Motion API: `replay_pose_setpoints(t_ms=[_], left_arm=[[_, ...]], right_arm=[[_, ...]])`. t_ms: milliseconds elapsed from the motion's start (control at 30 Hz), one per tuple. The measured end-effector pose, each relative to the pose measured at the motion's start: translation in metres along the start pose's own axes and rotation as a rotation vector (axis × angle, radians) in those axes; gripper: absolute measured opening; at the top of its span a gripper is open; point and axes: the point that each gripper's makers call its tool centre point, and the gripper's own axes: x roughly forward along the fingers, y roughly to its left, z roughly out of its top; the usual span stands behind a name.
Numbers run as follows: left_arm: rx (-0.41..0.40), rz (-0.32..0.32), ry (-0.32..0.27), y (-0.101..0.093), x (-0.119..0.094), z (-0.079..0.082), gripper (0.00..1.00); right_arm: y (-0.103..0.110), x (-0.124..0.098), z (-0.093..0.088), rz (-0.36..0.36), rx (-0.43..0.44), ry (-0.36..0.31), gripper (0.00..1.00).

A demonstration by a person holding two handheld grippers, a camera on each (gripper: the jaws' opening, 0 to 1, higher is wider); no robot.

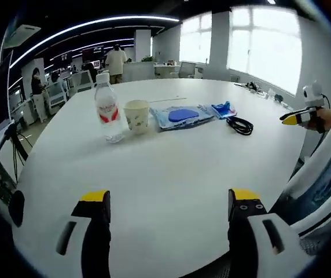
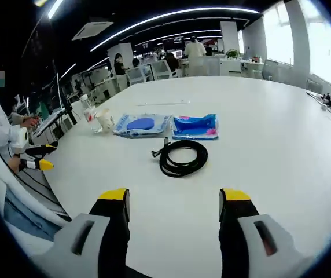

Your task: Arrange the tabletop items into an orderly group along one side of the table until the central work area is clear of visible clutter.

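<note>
On the white table [image 1: 154, 174] stand a clear water bottle [image 1: 107, 107] with a red label and a paper cup [image 1: 136, 116] side by side. Past them lie a clear bag holding a blue item [image 1: 181, 116], a small blue packet [image 1: 224, 109] and a coiled black cable [image 1: 240, 125]. In the right gripper view the cable [image 2: 183, 157] lies nearest, with the blue packet [image 2: 195, 126], the bag [image 2: 142, 124], the cup [image 2: 105, 120] and the bottle [image 2: 89, 116] beyond. My left gripper [image 1: 171, 202] is open over bare table. My right gripper [image 2: 174, 202] is open, short of the cable. The right gripper [image 1: 298, 117] shows at the table's far edge.
A person's hand holds the left gripper [image 2: 35, 159] at the table's left edge. Office desks and chairs [image 1: 67, 87] stand behind the table with people [image 1: 116, 58] among them. Small items [image 1: 252, 87] lie near the windows.
</note>
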Motion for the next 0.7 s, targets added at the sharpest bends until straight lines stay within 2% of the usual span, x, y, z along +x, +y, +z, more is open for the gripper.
replay_pose_setpoints(t_ms=[133,333,467,600,700], left_arm=[[-0.016,0.001,0.011,0.000,0.003,0.000,0.83],[-0.028,0.000,0.001,-0.004,0.005,0.006,0.84],[-0.050,-0.009,0.005,-0.003,0.006,0.004,0.83],[-0.060,-0.016,0.030,-0.004,0.009,-0.002,0.82],[-0.044,-0.027,0.058,-0.007,0.013,-0.007,0.82]], right_arm=[[-0.001,0.006,-0.003,0.009,0.020,0.009,0.60],[0.000,0.013,0.004,0.027,0.033,0.005,0.59],[0.001,0.018,0.005,0.039,0.071,0.000,0.58],[0.002,0.021,0.006,0.036,0.051,0.008,0.57],[0.003,0.020,0.008,0.041,0.099,-0.021,0.57]])
